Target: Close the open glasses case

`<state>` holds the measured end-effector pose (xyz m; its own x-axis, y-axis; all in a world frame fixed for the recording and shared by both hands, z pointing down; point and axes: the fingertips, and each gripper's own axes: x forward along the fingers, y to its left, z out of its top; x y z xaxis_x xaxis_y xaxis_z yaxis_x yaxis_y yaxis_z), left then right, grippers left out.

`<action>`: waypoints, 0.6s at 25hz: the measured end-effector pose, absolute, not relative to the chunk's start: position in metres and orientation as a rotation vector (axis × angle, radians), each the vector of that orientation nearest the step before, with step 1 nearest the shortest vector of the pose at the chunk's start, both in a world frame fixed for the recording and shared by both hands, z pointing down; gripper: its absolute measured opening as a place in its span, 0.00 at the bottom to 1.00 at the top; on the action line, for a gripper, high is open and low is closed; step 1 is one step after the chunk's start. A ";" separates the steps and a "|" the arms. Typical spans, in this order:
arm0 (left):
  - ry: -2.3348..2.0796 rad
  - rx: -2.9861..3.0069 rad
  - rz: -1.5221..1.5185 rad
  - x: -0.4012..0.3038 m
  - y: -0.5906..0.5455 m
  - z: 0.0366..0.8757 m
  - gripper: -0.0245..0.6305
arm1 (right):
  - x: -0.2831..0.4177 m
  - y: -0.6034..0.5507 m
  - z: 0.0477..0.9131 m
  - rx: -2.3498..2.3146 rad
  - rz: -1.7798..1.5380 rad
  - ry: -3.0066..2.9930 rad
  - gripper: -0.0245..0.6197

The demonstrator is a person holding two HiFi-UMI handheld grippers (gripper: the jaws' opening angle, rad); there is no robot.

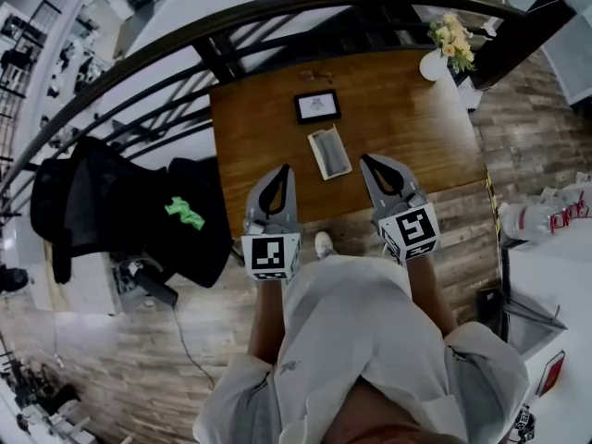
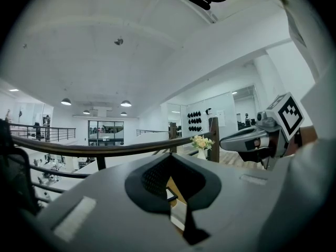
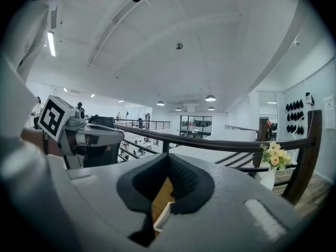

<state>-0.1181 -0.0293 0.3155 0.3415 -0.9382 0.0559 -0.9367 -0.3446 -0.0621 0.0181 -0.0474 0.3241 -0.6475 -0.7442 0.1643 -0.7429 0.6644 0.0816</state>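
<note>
Both pairs of jaws are together and empty as the left hand-held gripper [image 1: 283, 171] and right hand-held gripper [image 1: 371, 162] hover flanking the open glasses case [image 1: 328, 152], which lies just ahead between them on the surface [image 1: 412, 118], likely poised to shut it.

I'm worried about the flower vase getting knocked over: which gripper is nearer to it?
Right. The right gripper is over the table's near edge, the vase diagonally beyond it; the left gripper sits farther off, past the glasses case.
</note>
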 end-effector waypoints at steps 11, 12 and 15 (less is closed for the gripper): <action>1.730 -2.652 -0.130 -0.133 -0.069 0.337 0.07 | 0.008 -0.081 0.339 1.310 0.026 -2.615 0.04; 1.724 -2.662 -0.135 -0.132 -0.072 0.341 0.07 | 0.008 -0.084 0.342 1.317 0.031 -2.606 0.04; 1.704 -2.691 -0.149 -0.128 -0.081 0.353 0.07 | 0.013 -0.094 0.352 1.330 0.053 -2.580 0.04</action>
